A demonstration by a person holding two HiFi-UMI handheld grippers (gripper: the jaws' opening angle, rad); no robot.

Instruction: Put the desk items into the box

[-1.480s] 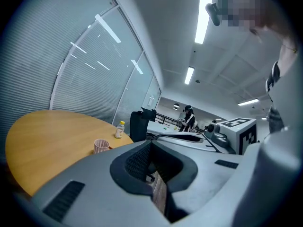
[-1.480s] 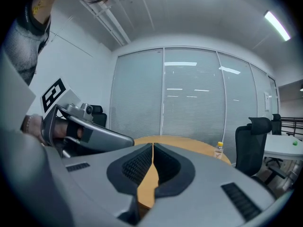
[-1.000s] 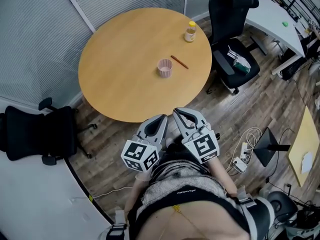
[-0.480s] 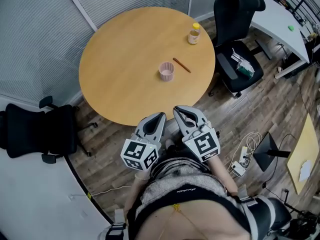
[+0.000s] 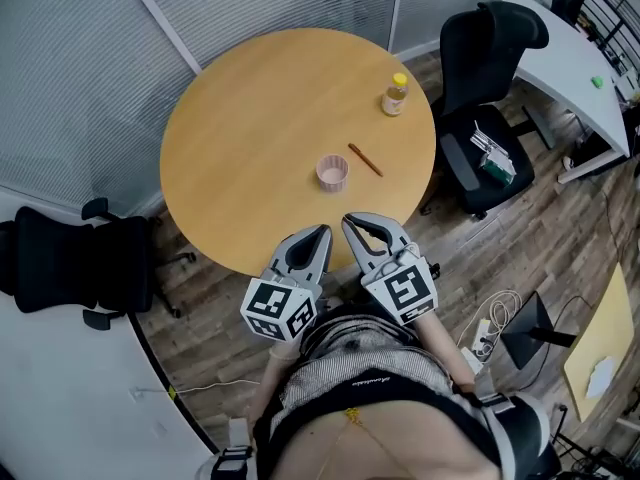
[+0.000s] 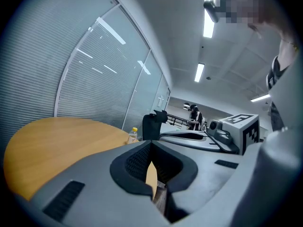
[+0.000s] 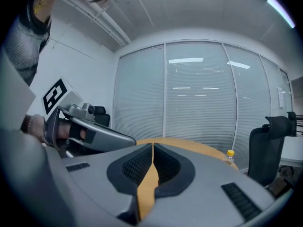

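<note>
Left tool (image 5: 316, 236) clenched on nothing, with no gap to be seen in its own view; right tool (image 5: 353, 224) likewise closed and empty. Both side by side close to the body, just short of the near edge of the round wooden worktop (image 5: 230, 138), well apart from anything to pick up.

Out near the middle of the worktop: a thin brown pencil (image 5: 365, 159) lying flat, just beside a small pink ribbed pot (image 5: 332, 172). Probably the box meant, though too small here to be sure. Farther off toward the rim, a little yellow-capped bottle (image 5: 395, 95), upright.

Pencil: judged light, stiff, prone to roll and to skid on the smooth wood. Best pinched across the shaft near its middle, square to it.

Bottle: likely light plastic, slick and easily tipped. Better taken round the body below the cap.

Pot: light too, so apt to slide or topple if nudged while dropping things in.
</note>
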